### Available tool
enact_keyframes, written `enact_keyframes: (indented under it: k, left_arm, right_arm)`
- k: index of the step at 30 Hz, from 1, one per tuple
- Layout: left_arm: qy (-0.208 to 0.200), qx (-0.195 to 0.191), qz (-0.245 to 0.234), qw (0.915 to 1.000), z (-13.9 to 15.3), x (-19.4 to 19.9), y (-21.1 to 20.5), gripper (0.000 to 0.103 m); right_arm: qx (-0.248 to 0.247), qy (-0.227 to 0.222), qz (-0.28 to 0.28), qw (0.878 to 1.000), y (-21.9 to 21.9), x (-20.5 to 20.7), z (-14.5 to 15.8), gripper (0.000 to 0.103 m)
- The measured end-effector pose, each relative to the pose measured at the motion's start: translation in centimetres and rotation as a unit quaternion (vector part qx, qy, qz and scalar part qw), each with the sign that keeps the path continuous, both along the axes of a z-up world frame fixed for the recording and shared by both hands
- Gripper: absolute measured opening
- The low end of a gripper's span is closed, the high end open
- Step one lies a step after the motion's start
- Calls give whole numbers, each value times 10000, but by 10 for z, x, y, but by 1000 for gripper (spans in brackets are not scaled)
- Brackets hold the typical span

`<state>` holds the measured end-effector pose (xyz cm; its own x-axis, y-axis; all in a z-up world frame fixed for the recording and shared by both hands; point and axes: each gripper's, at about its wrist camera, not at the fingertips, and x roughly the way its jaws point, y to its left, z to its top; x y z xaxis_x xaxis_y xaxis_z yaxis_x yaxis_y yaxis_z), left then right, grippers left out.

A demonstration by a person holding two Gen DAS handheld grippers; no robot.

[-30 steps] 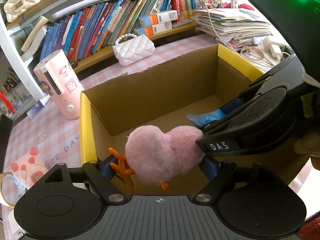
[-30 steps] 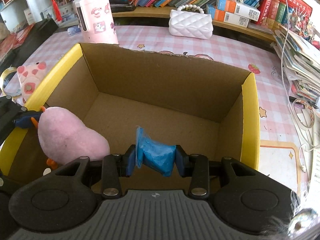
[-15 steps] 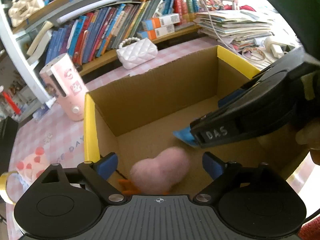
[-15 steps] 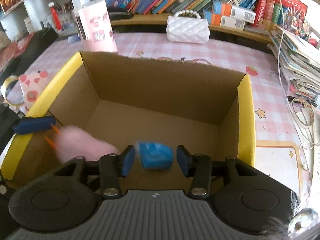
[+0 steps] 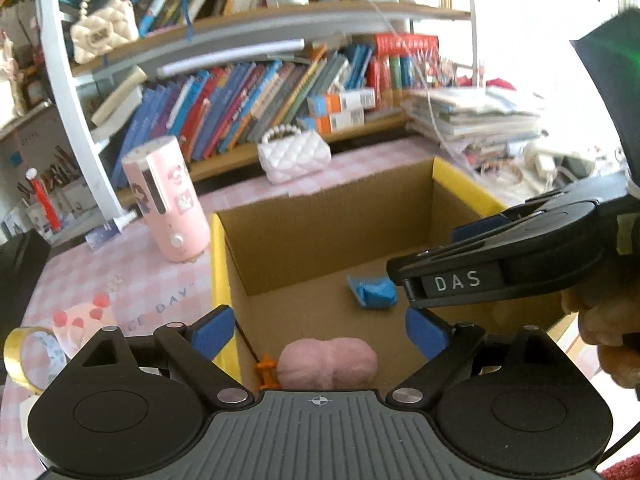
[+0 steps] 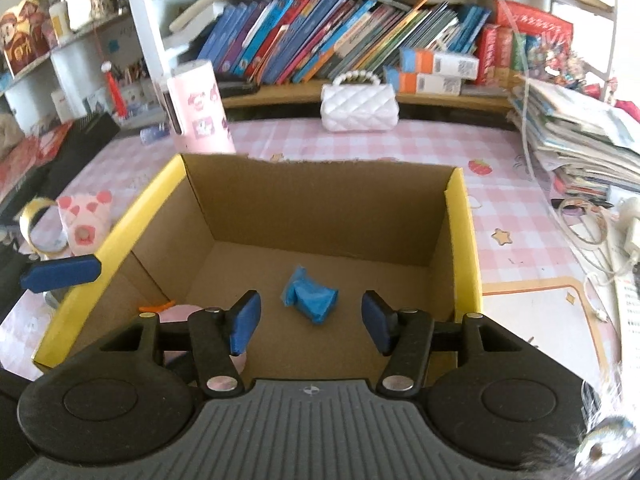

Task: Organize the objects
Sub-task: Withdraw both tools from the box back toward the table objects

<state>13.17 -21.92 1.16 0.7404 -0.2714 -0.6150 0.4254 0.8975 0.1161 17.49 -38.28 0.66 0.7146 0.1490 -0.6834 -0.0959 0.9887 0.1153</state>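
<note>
A cardboard box (image 5: 320,220) with yellow-edged flaps stands on the pink checked table; it also shows in the right wrist view (image 6: 320,200). A pink plush toy (image 5: 328,364) with orange feet lies on the box floor near the front left. A blue crumpled packet (image 5: 374,292) lies on the floor mid-box, also in the right wrist view (image 6: 312,300). My left gripper (image 5: 318,330) is open and empty above the box's front edge. My right gripper (image 6: 310,320) is open and empty above the packet.
A pink cylinder device (image 5: 166,200) and a white quilted handbag (image 5: 294,154) stand behind the box. A pink spotted toy (image 6: 84,220) and a gold tape ring (image 6: 36,220) lie left of it. Bookshelves (image 6: 320,52) and a stack of papers (image 6: 576,140) line the back and right.
Both grippers opened and let go: the pink plush and the blue packet dropped onto the box floor. Both grippers then rose and drew back from the box.
</note>
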Motion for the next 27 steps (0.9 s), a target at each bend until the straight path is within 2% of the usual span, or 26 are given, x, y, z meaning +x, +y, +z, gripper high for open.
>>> enact_keyframes:
  k: [7,15,20,27]
  left_arm:
    - [-336,-347,33,9988,12,-24,20,98]
    - [-416,-573,-67,9975,14,-50,42,98]
    - [-392,-634,-158,9971,12,-66,57,98]
    - [-279,-622,-234,9974,5,-87,77,98]
  right_arm:
    - [140,-715,-432,9964,-1,-39,18,66]
    - [-24,-1228,-1098,9863,10,-92,28,69]
    - [-143,-1261,-1583,9792,22,-119,26,70]
    - [-336,-1008,-1979,9745,45,-152,20,73]
